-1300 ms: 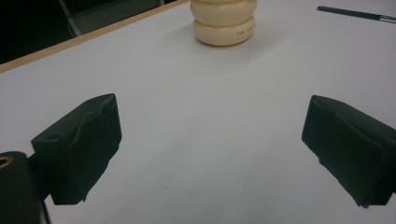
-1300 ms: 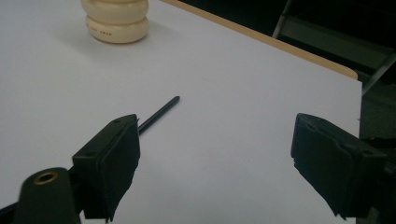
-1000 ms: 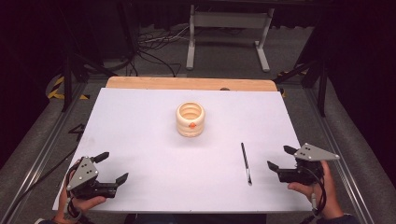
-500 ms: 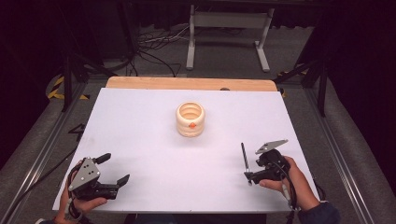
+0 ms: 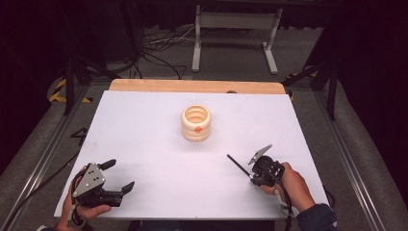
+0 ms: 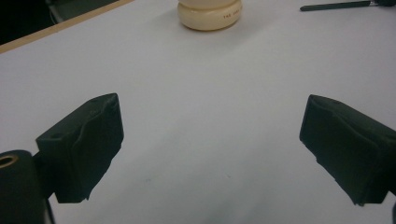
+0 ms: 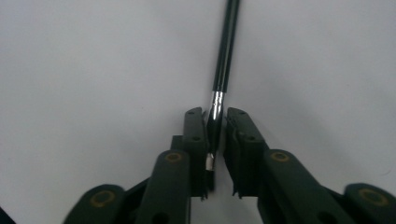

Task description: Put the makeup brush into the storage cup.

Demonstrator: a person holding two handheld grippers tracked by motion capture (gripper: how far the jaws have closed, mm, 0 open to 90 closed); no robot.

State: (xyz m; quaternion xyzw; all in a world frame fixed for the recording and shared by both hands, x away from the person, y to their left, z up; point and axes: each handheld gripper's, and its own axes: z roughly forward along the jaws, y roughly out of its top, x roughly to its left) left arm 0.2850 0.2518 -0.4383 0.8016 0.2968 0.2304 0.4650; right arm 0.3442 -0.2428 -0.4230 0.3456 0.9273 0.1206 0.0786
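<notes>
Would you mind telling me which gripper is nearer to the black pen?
Right. The right gripper is closed on the black pen at its near end. The left gripper sits open at the table's near left corner, far from the pen.

Left tongs [image 5: 119, 175] gape wide; right tongs [image 5: 251, 176] just closed tight
</notes>
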